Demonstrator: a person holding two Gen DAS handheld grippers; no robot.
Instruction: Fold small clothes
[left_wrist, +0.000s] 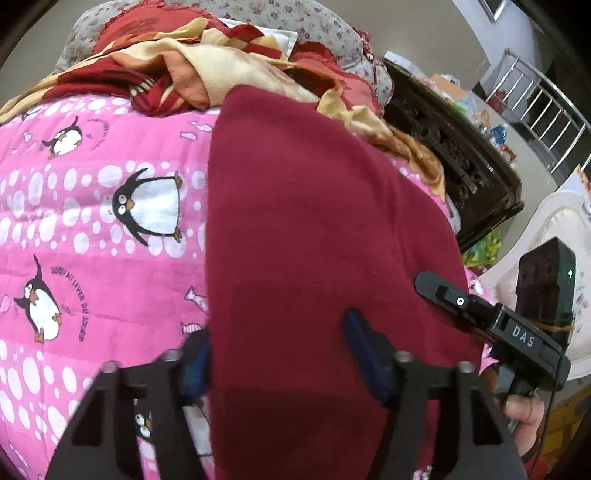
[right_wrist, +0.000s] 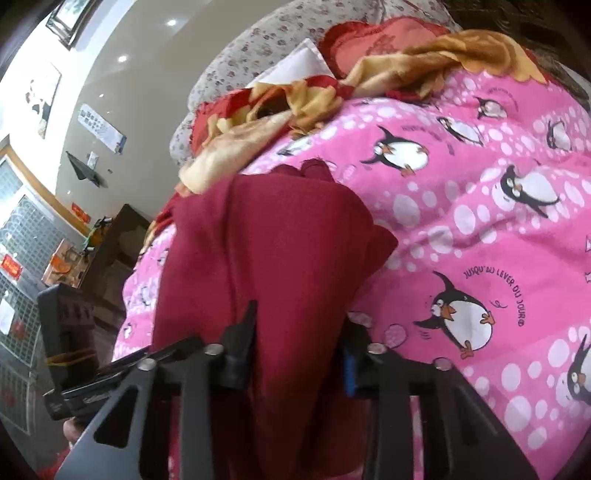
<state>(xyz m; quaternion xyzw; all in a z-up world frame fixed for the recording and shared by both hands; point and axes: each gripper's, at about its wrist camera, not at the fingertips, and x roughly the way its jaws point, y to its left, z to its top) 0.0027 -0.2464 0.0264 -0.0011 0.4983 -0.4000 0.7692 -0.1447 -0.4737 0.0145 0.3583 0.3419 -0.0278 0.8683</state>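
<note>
Maroon garment (left_wrist: 317, 236) lies between both half-open grippers, left (left_wrist: 280, 354) and right (right_wrist: 299, 354); grip unclear; pinch corners evenly, lift together.

1. The dark red garment (left_wrist: 314, 229) is a soft cloth with a matt, slightly fuzzy surface – it looks like fleece.
2. The pink penguin quilt (left_wrist: 92, 221) is a smooth printed cloth, matt, with stitched lines that make it a little puffy.
3. The red and yellow blanket (left_wrist: 207, 62) looks like a plush cloth with a faint sheen.
4. The left gripper (left_wrist: 280, 354) has black matt plastic arms, blue pads and round metal screw heads.
5. The cabinet (left_wrist: 454, 147) is dark carved wood – a little glossy.
</note>
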